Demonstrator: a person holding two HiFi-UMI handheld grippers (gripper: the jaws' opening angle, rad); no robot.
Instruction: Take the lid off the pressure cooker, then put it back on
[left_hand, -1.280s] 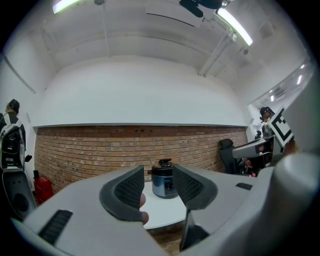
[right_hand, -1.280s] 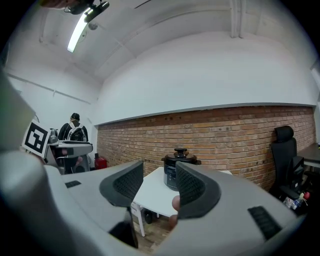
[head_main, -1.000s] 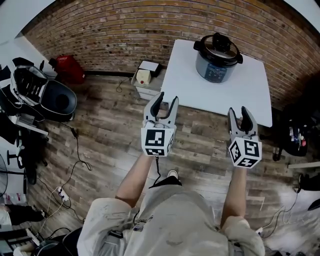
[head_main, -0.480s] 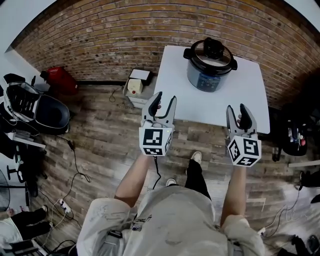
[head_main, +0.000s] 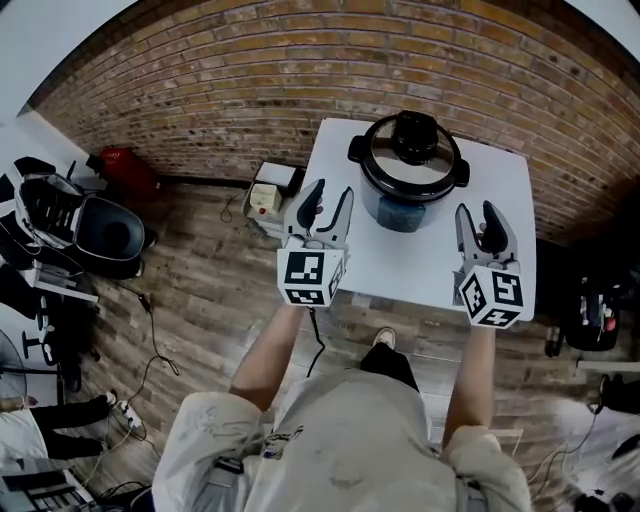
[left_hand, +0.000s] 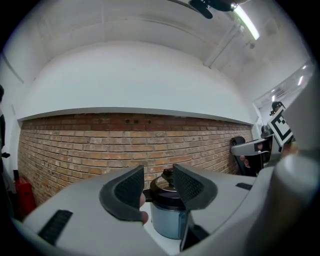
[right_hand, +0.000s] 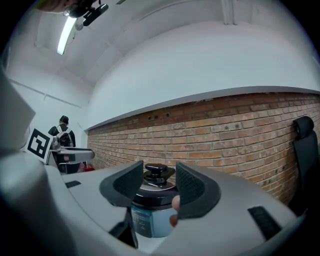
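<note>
Pressure cooker (head_main: 408, 185), lid (head_main: 410, 158) seated on it, stands on white desk (head_main: 500, 235) toward the brick wall (head_main: 250, 60) edge. Left tongs (head_main: 332, 192) and right tongs (head_main: 477, 212) flank the cooker without touching it, jaws parted and empty. Desk's near edge lies just below both.

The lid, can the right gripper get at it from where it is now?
Probably yes: the right gripper is open and empty, just short of the lid, with only bare table between them.
</note>
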